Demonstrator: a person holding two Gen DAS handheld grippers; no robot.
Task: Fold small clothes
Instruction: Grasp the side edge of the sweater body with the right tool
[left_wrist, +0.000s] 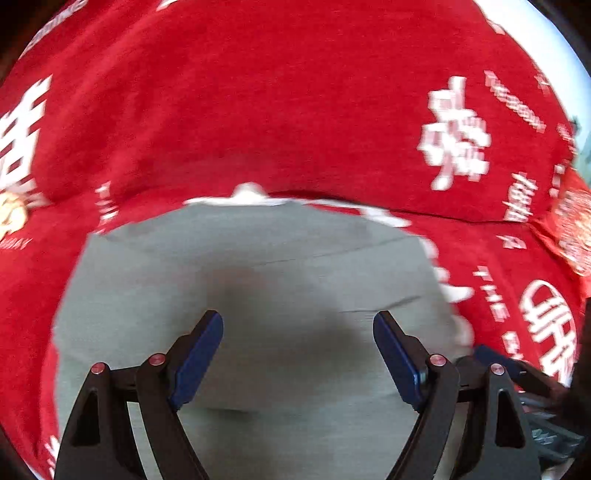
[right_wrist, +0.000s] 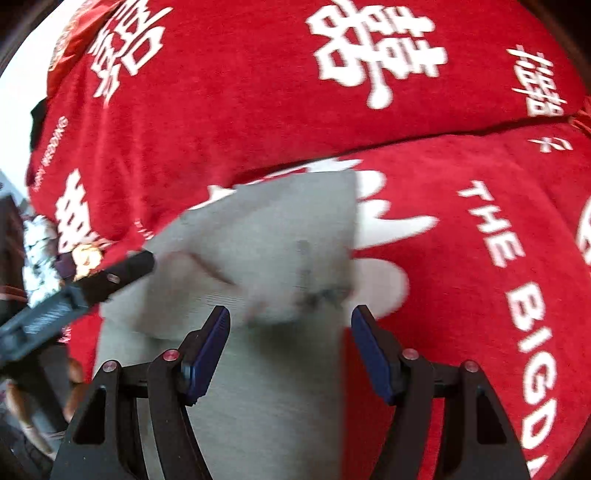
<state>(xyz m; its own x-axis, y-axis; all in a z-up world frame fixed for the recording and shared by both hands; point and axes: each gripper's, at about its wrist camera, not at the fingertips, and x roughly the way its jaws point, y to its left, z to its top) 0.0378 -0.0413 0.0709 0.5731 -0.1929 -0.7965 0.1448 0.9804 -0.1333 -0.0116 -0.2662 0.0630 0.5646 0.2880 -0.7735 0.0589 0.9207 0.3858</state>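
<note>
A: Where is the garment?

B: The grey garment (left_wrist: 258, 295) lies flat on a red cover (left_wrist: 277, 110) printed with white characters and English lettering. Seen from the left wrist, it fills the lower middle of the picture, with a white edge at its far side. A second layer of the same red cloth rises behind it, beyond a dark seam.

A: And the left gripper (left_wrist: 297, 325)?

B: Its jaws stand wide apart above the grey cloth, with nothing between the blue pads; they touch no fabric (the frame is blurred, but the gap is plain).

A: The right gripper (right_wrist: 290, 315)?

B: Also spread wide and holding nothing. From the right wrist, the garment (right_wrist: 266, 258) runs between and beyond its fingers, with one layer folded over at the far end and a faint dark mark on that part. The garment's right edge lies near the right finger.

A: Can each gripper be seen from the other's camera?

B: Yes. The left gripper (right_wrist: 144, 263) enters the right wrist's view from the left, its tip at the garment's left edge. Whether it touches there, I cannot tell.
</note>
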